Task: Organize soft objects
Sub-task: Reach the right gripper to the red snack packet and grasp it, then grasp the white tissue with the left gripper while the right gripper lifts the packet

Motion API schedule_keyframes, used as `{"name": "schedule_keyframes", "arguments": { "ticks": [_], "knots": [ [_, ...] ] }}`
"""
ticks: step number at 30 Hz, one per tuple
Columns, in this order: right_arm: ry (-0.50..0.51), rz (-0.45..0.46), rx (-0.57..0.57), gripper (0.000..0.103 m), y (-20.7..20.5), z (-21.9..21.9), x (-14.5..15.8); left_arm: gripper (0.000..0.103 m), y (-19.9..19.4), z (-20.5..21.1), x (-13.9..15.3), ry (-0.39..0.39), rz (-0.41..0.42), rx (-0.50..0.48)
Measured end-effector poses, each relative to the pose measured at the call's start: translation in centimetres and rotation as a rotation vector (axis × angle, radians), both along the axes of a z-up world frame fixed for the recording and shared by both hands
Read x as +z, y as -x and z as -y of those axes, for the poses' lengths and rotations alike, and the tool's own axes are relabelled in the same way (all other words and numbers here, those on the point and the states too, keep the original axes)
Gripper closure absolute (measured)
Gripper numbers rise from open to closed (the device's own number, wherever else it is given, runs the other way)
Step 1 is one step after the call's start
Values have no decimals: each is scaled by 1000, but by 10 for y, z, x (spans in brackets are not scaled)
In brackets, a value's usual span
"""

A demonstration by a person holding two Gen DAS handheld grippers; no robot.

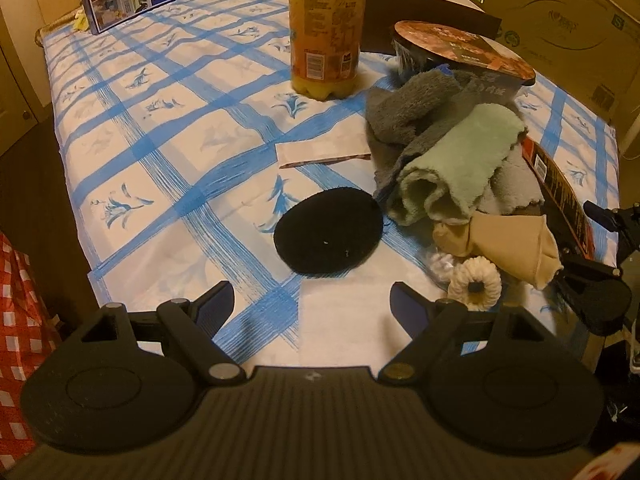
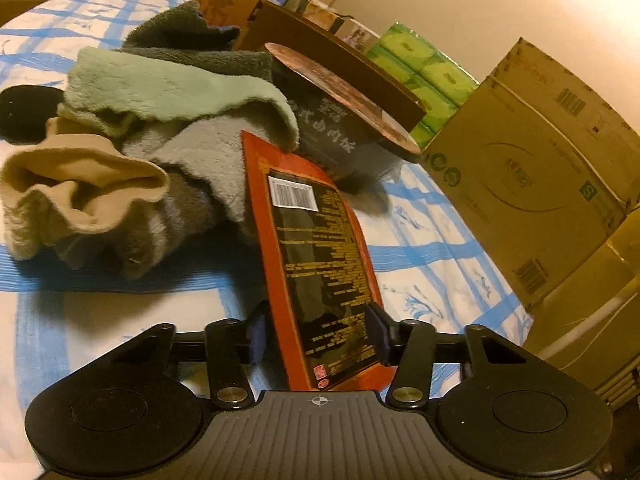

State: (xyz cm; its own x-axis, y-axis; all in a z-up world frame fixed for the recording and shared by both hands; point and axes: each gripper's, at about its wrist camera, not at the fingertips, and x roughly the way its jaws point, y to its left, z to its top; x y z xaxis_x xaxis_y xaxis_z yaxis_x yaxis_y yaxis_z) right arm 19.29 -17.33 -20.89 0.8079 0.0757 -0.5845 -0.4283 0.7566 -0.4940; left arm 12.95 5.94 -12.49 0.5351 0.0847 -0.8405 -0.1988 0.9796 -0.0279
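While flanked by fingers [image 2: 258, 336], red packet [image 2: 320, 264].

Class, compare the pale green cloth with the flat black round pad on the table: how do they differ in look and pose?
The pale green cloth is light and rolled up; the black round pad is dark and lies flat. The cloth rests on a heap of other fabrics; the pad sits alone on the checked tablecloth. Both look soft and fuzzy.

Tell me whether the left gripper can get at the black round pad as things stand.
Probably yes. The left gripper stands open just short of the black round pad, with only bare tablecloth between them. The towel pile lies beside the pad, not over it.
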Motion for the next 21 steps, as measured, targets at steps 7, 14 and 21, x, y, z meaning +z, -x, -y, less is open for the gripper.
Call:
{"name": "schedule_keyframes", "arguments": {
  "ticks": [7, 14, 21],
  "knots": [
    [-52, 7, -16, 94, -3, 11, 10, 19, 4, 1, -6, 24, -3, -16],
    [-247, -49, -75, 102, -2, 34, 57, 19, 9, 10, -14, 59, -19, -71],
    [-432, -127, -134, 102, 0, 54, 104, 19, 6, 15, -27, 64, -44, -101]
  ]
}}
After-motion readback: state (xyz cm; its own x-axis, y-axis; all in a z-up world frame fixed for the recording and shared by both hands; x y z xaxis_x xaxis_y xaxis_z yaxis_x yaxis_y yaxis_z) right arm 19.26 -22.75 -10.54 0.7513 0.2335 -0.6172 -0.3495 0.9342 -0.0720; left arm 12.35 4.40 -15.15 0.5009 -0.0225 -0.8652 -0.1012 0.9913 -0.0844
